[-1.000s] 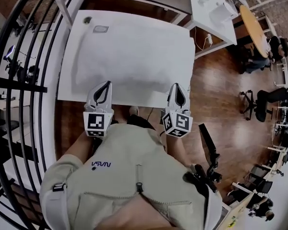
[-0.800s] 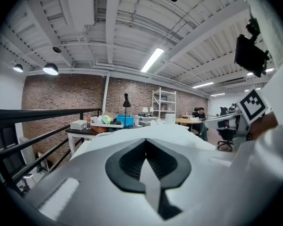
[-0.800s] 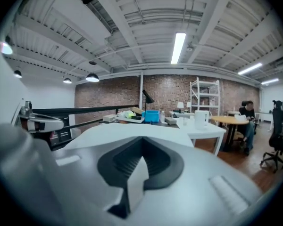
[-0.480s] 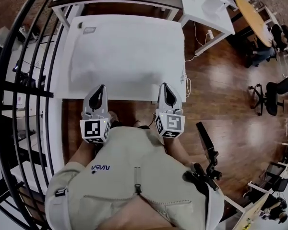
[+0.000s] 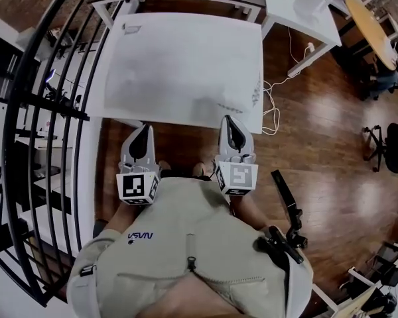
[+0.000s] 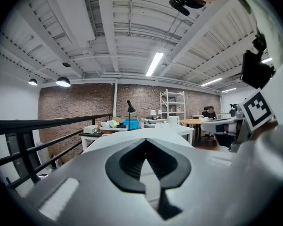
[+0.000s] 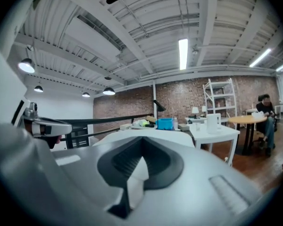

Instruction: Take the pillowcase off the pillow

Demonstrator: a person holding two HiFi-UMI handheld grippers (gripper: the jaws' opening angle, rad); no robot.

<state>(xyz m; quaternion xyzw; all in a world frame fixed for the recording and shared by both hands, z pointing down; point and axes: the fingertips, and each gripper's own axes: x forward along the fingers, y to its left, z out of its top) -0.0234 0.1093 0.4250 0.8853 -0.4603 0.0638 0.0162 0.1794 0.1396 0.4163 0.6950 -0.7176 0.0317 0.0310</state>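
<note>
Head view | pillow point(image 5: 186, 61) lay flat on the table point(image 5: 152, 116), just far of both grippers | left gripper point(image 5: 144, 130) and right gripper point(image 5: 230, 121) were pinched together, empty | looked soft, light, floppy, so you'd pinch loose pillowcase point(image 5: 205, 85) fabric at an end, not the stuffing

A white table point(image 5: 186, 117) fills the upper centre of the head view, standing on a wooden floor point(image 5: 305, 144); a white pillow point(image 5: 182, 65) lies flat on it, covering most of the top. A small flat object point(image 5: 132, 27) sits at the table's upper left corner, just beside the pillow.
</note>
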